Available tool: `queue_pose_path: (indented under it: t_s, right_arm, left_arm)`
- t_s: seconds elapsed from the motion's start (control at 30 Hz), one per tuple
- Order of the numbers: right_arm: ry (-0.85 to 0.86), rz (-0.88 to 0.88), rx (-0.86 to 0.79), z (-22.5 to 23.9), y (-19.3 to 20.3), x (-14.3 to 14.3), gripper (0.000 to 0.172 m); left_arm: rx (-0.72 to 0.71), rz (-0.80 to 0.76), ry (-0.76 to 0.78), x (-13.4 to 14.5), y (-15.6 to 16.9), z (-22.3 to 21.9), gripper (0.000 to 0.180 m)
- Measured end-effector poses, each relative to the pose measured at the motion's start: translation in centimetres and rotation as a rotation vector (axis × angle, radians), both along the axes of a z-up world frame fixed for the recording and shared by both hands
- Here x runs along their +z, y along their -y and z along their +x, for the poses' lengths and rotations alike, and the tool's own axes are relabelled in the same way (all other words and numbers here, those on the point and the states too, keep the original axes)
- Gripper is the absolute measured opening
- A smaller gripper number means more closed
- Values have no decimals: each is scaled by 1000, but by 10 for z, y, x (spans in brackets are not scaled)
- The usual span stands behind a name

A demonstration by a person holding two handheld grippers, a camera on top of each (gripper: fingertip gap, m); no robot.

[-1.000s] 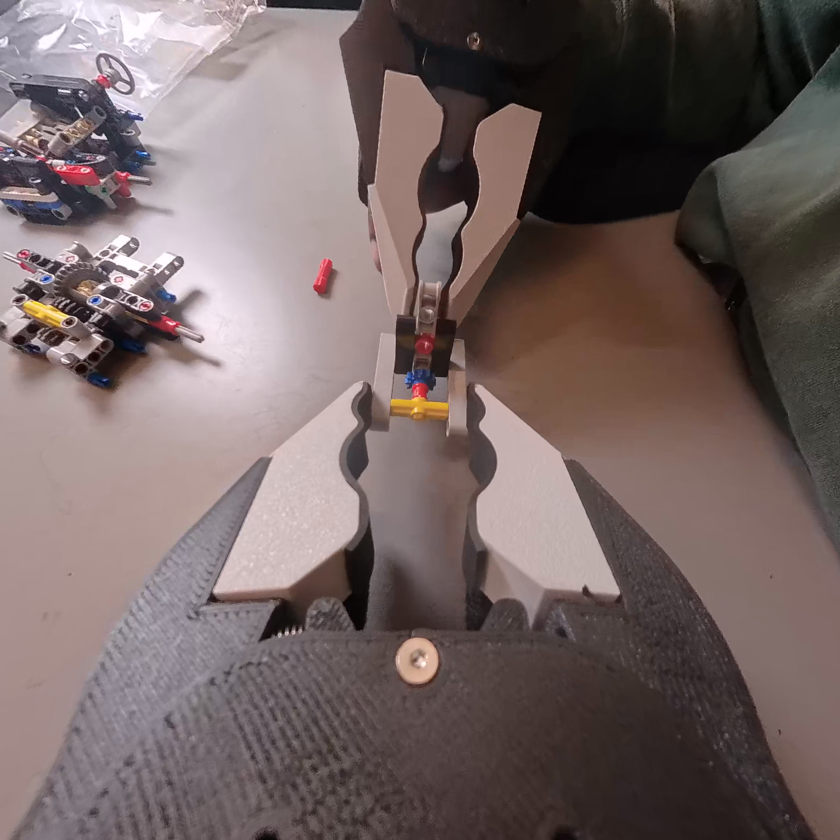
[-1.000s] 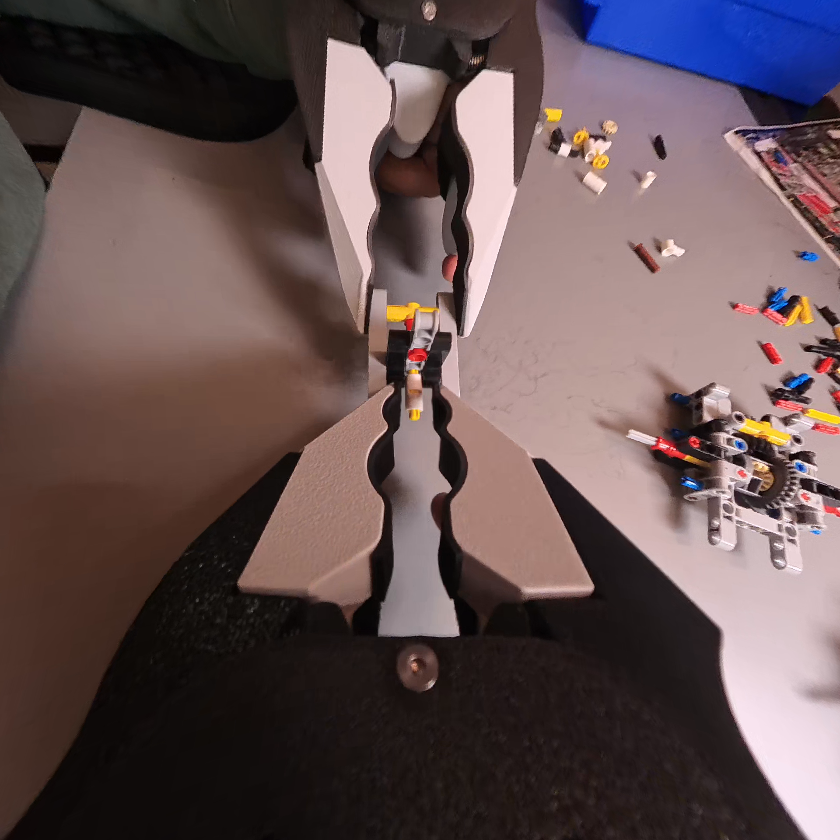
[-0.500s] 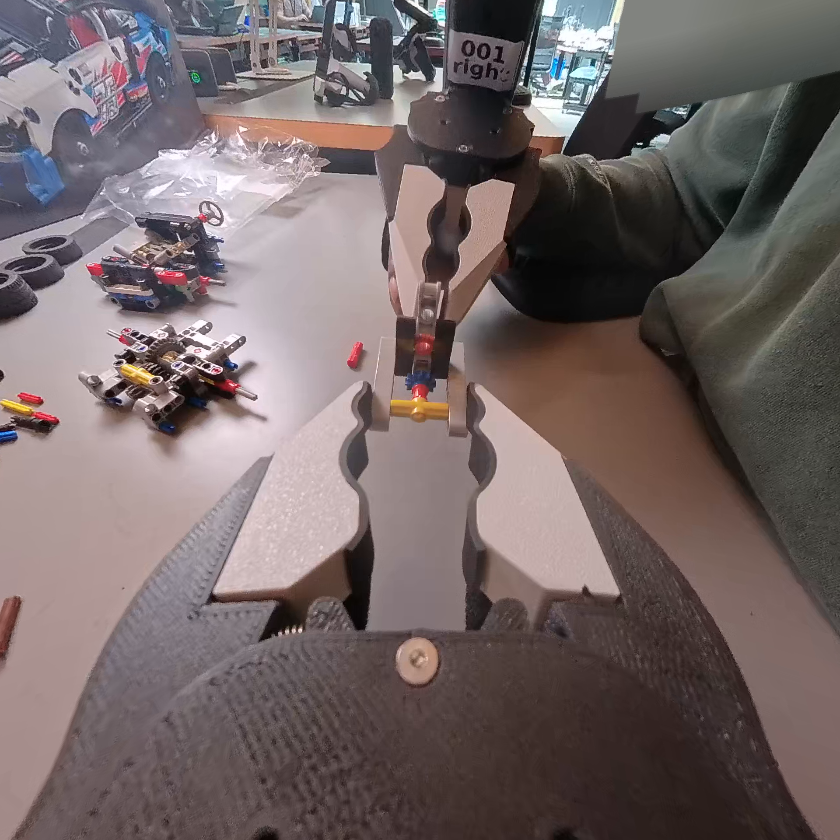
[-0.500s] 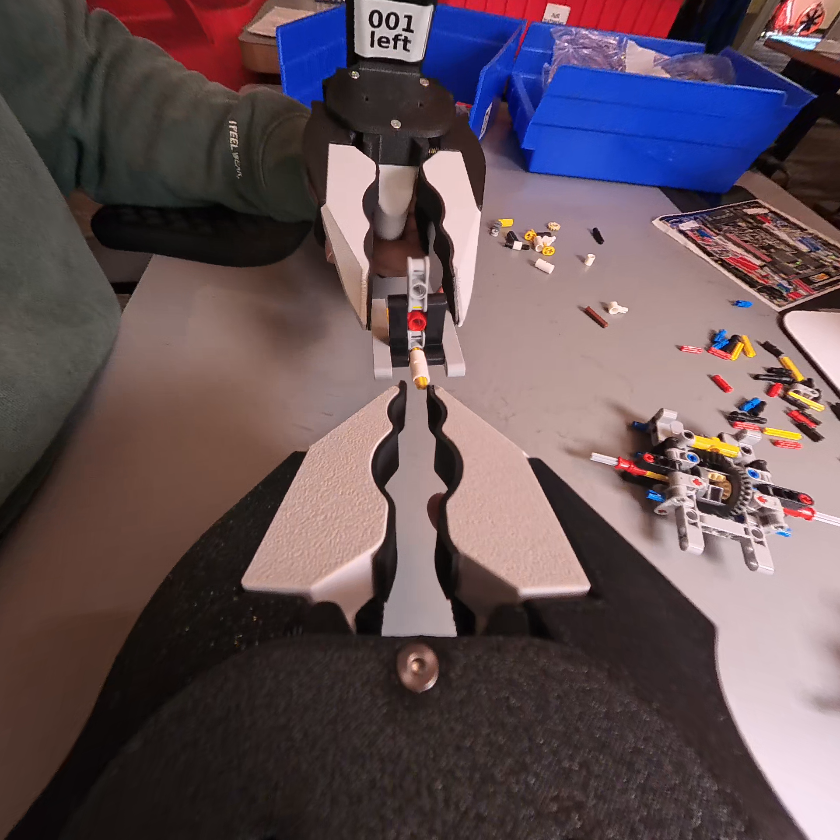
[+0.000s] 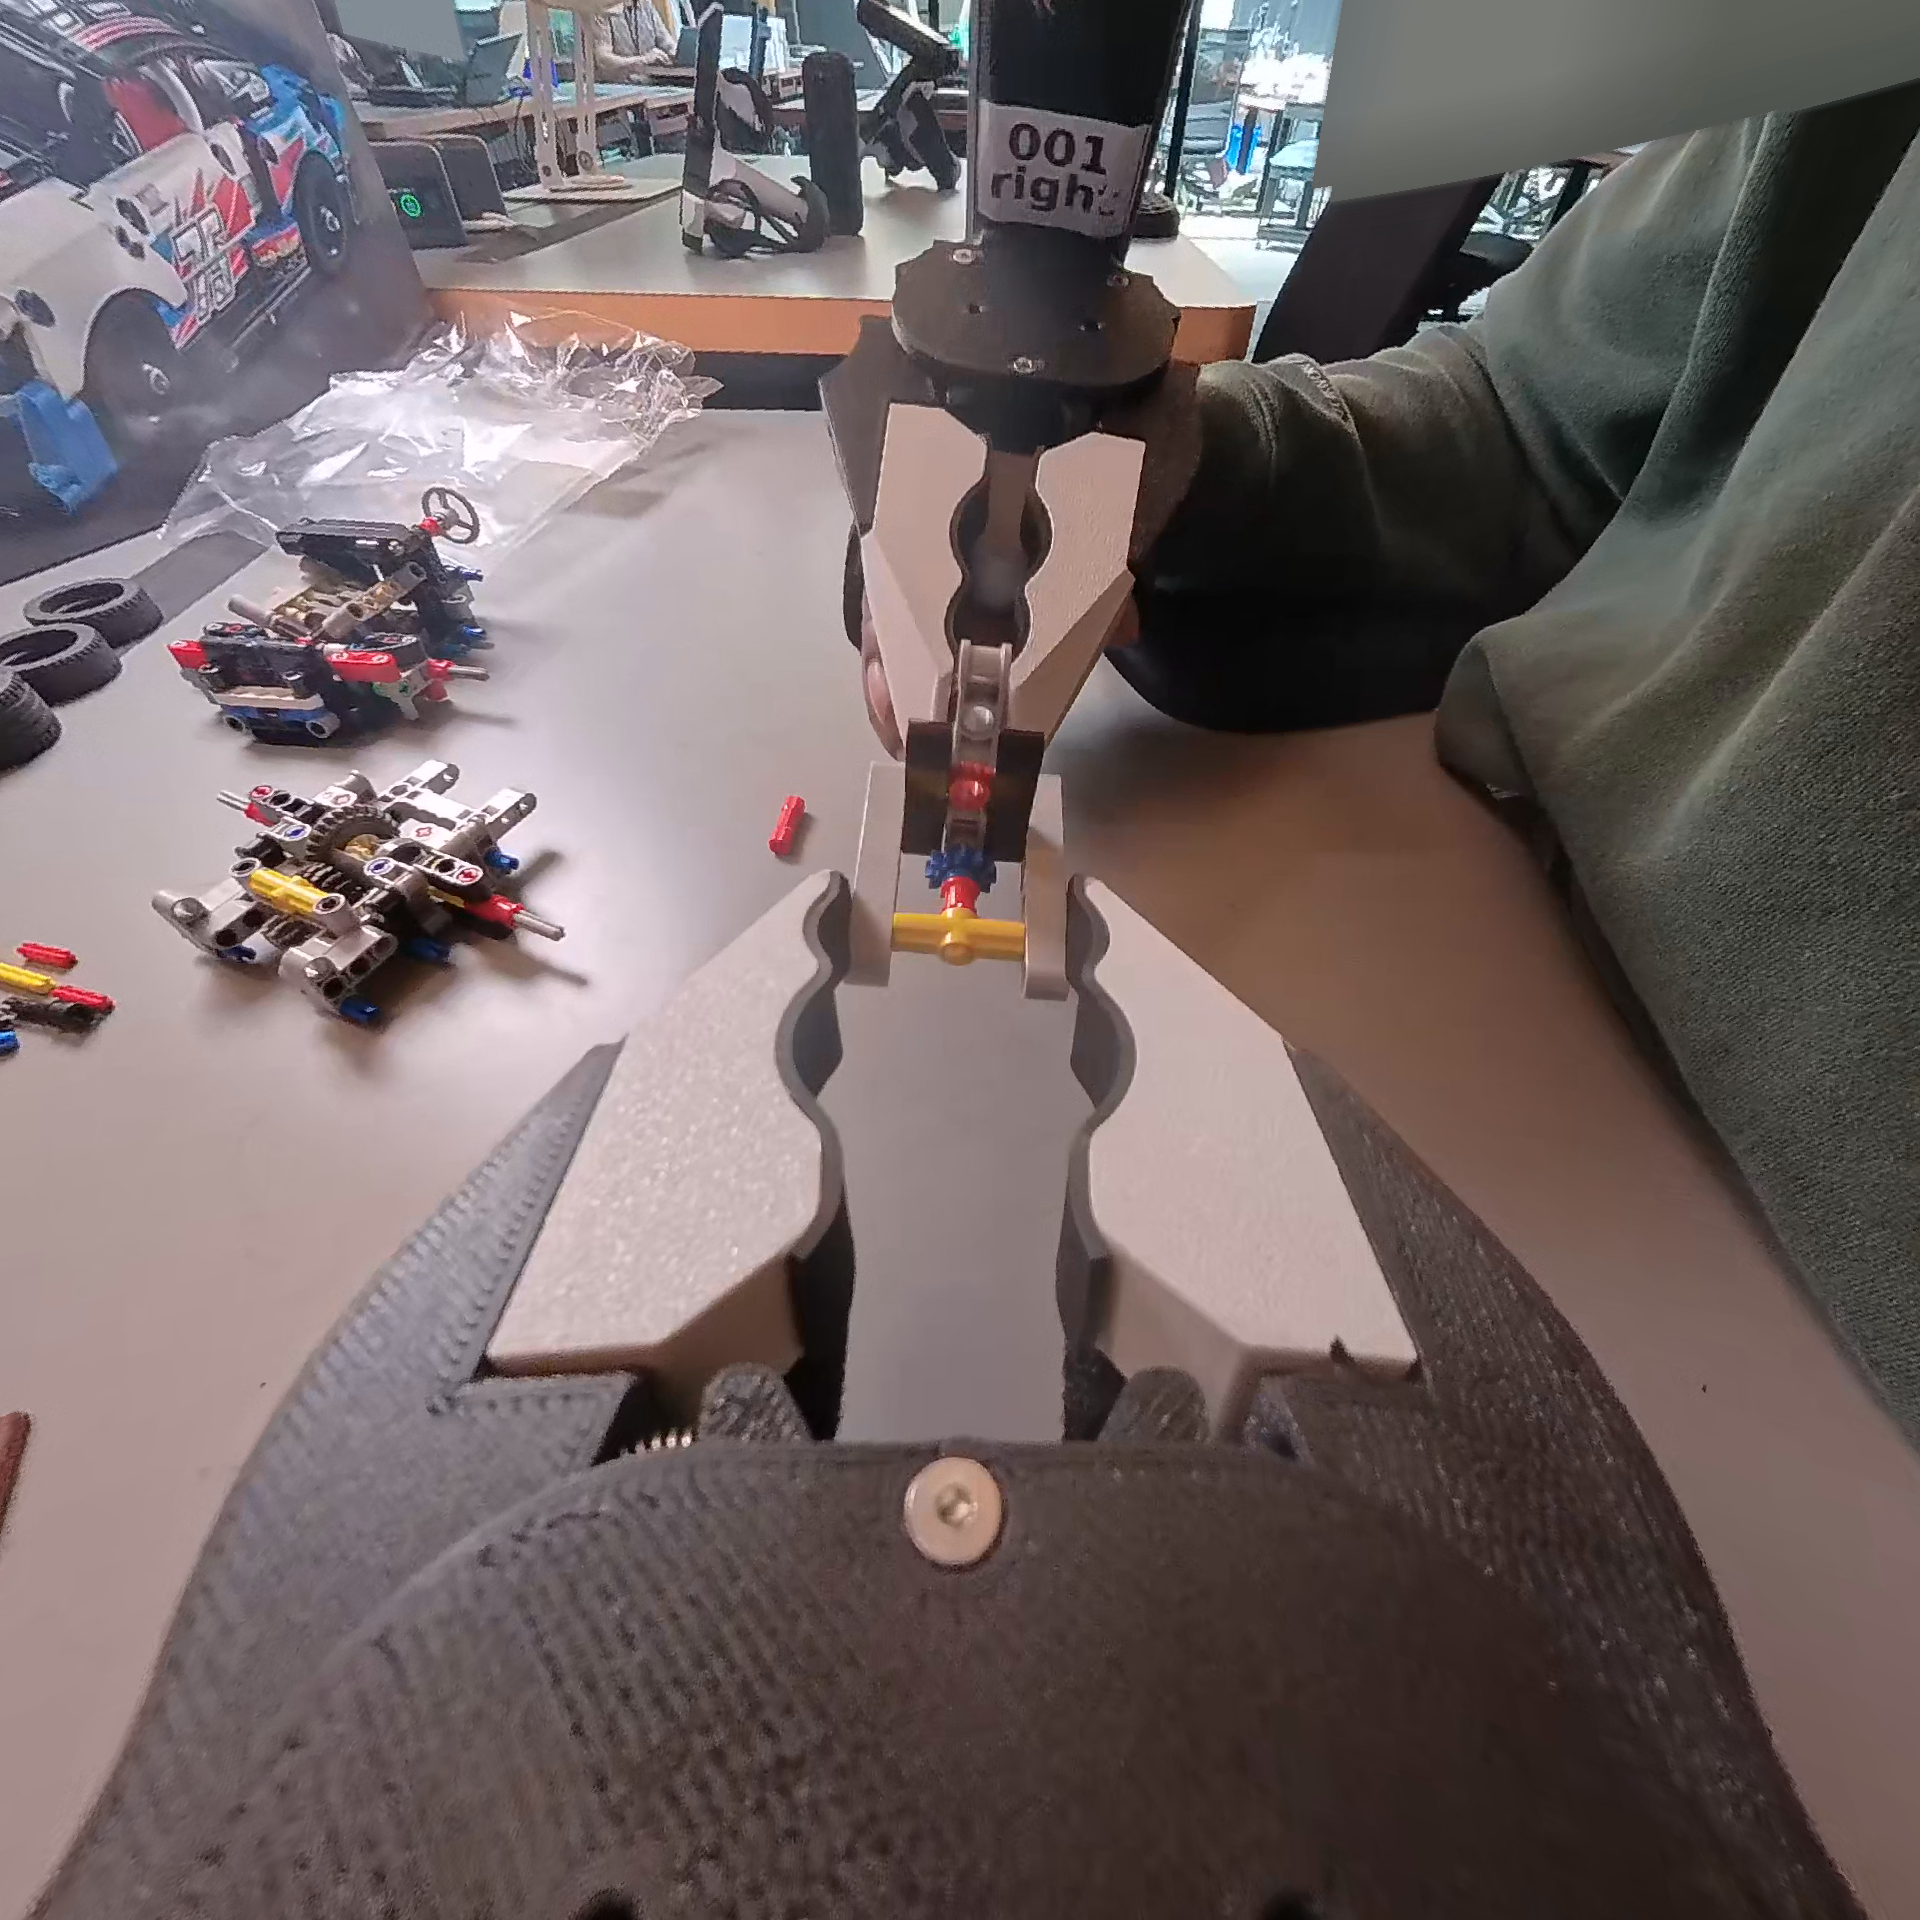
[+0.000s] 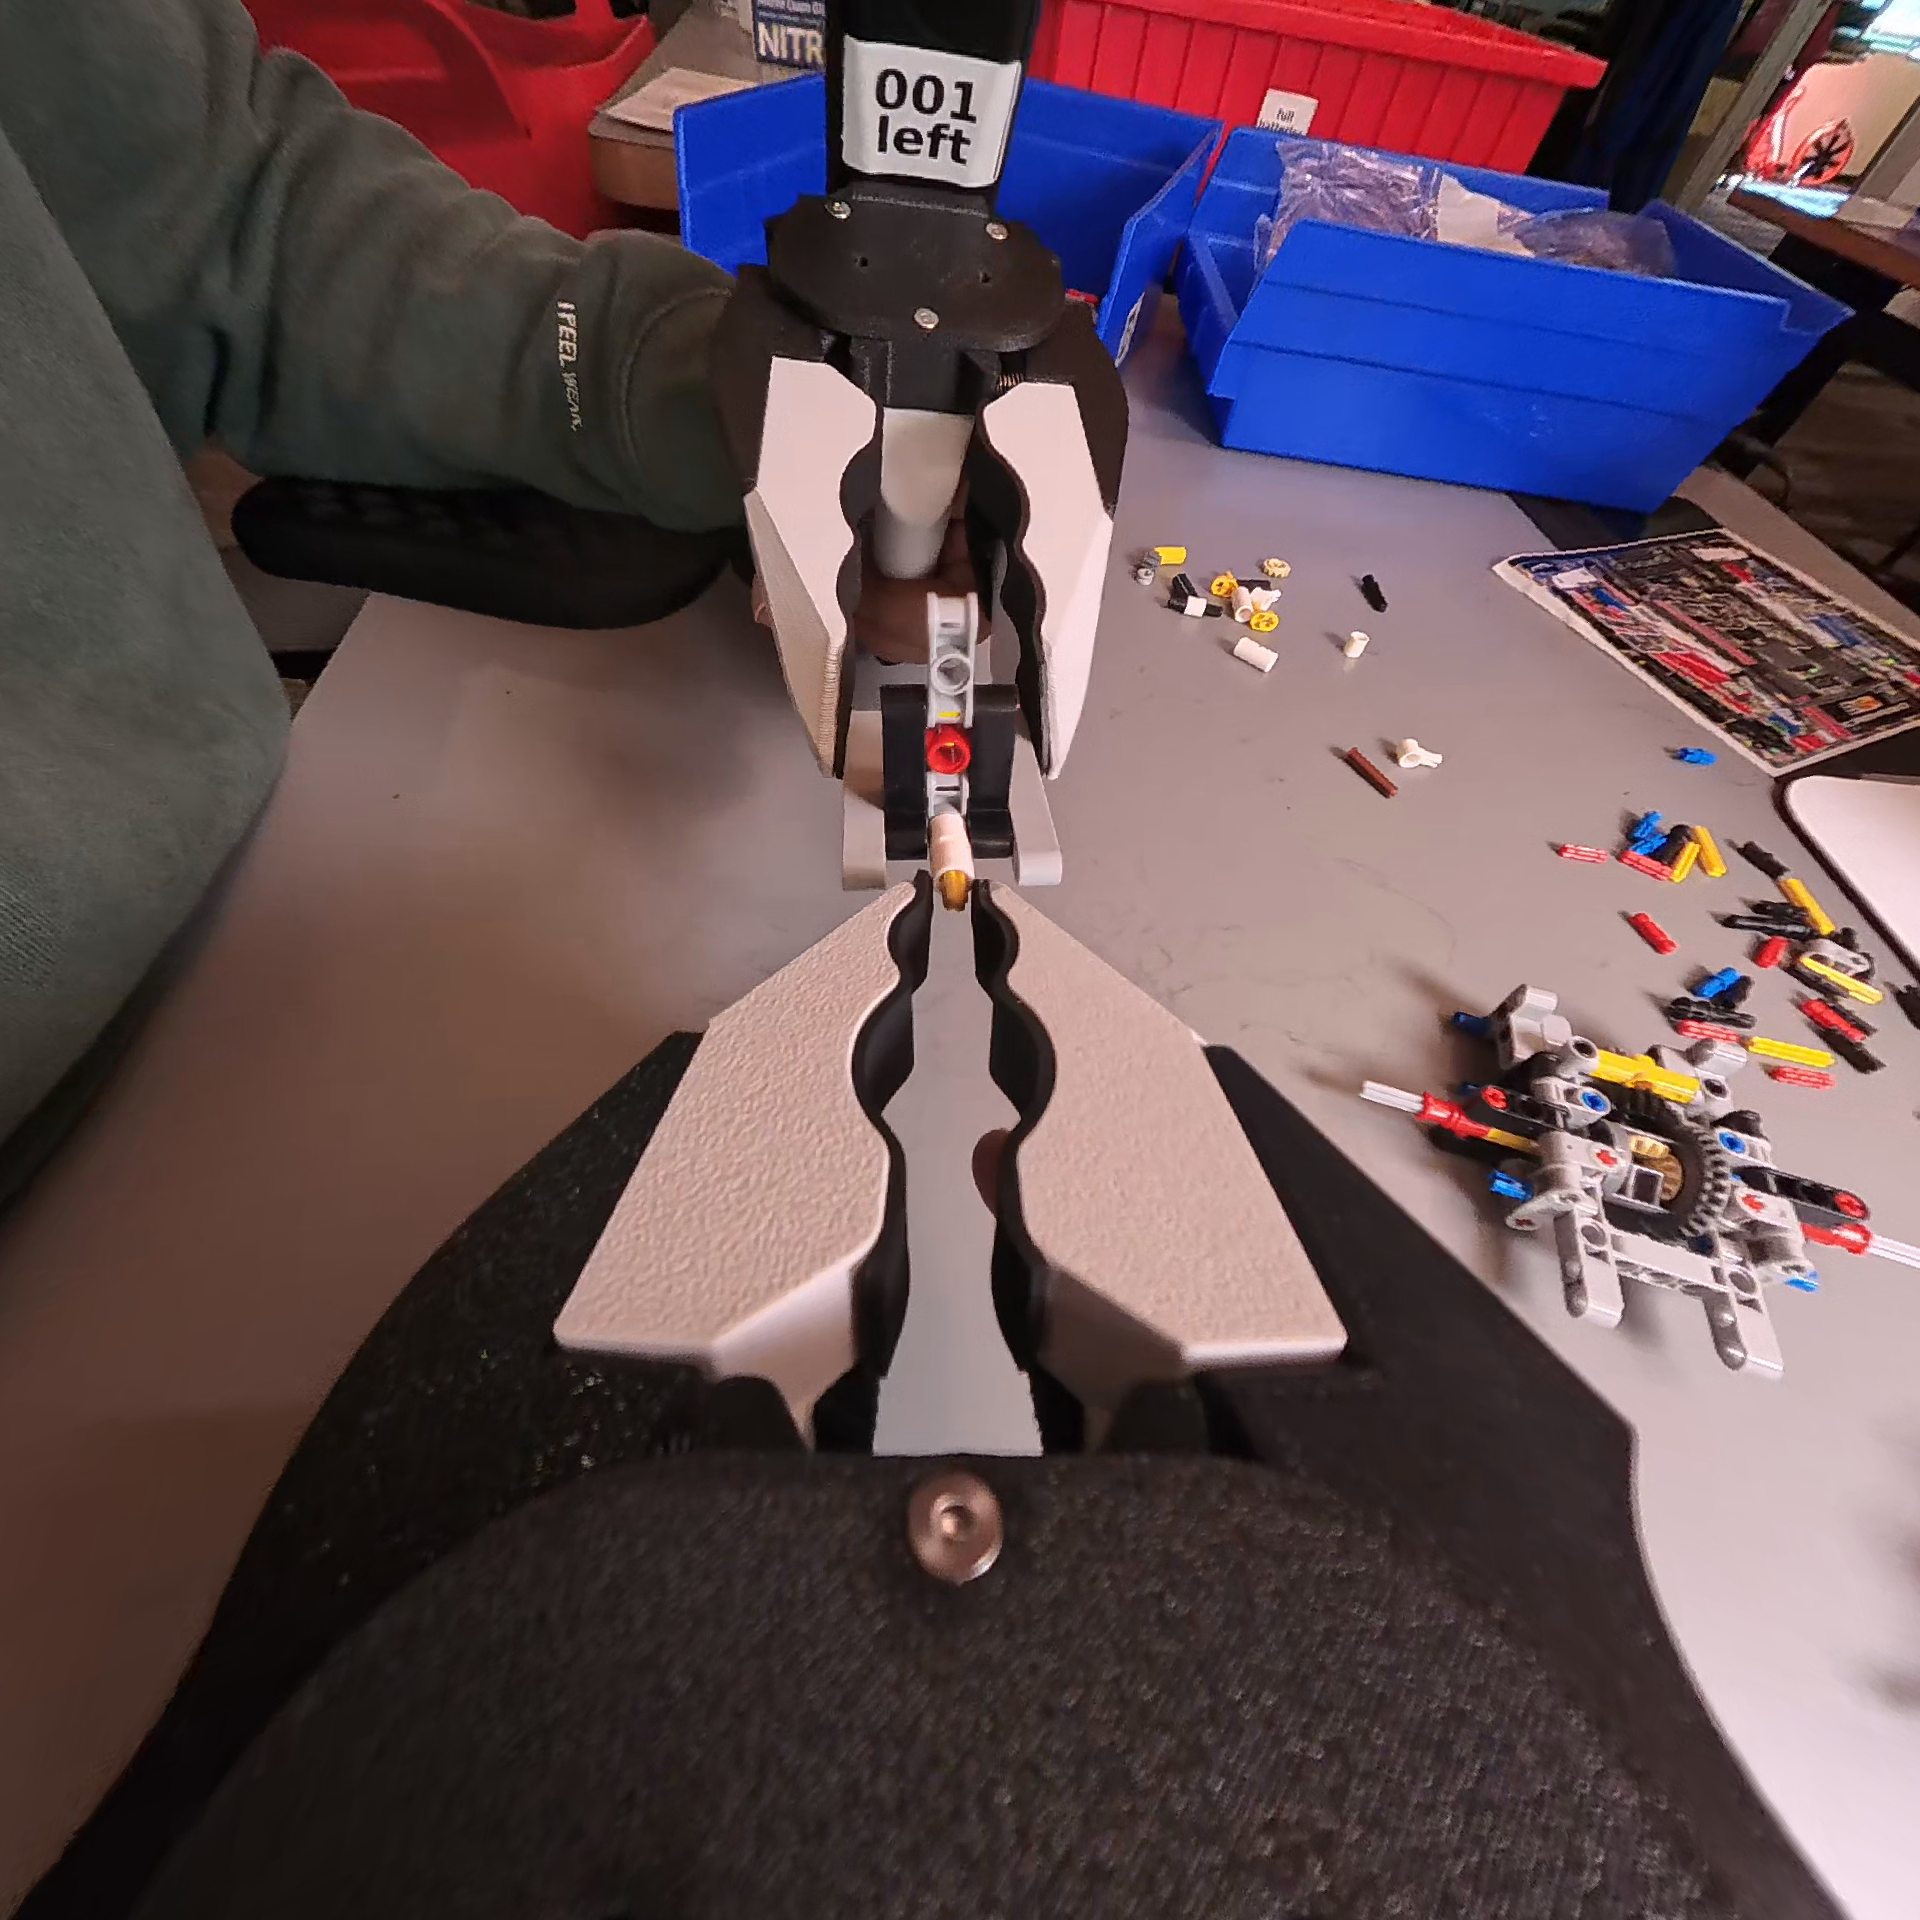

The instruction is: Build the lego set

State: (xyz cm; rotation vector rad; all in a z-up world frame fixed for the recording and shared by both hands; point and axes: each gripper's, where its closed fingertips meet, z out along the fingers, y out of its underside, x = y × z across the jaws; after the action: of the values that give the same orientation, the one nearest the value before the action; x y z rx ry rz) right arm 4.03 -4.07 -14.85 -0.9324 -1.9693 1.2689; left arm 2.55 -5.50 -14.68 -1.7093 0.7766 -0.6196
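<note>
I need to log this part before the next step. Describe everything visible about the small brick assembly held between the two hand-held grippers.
The small brick assembly is plastic: two grey side beams, a black block, a grey upright beam, a red pin, a blue gear and a yellow cross-piece. It is held above the table. The left hand-held gripper clamps the grey side beams. The right hand-held gripper pinches the yellow tip below a cream sleeve.

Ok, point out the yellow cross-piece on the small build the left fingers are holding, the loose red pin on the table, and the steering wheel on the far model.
yellow cross-piece (image 5: pixel 958 937): left wrist view, on its centre hub.
loose red pin (image 5: pixel 787 824): left wrist view, on its middle.
steering wheel (image 5: pixel 450 509): left wrist view, on its hub.
</note>
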Motion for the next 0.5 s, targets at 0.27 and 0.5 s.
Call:
queue_pose_path:
  t_s: [0.27,0.5]
  right_arm:
    - [-103,100,-4,-2,0,4,5]
    - [-155,123,-8,-3,0,8,5]
  left_arm:
    - [-1,-33,42,2,0,-2,40]
    - [1,-36,66,5,0,-2,40]
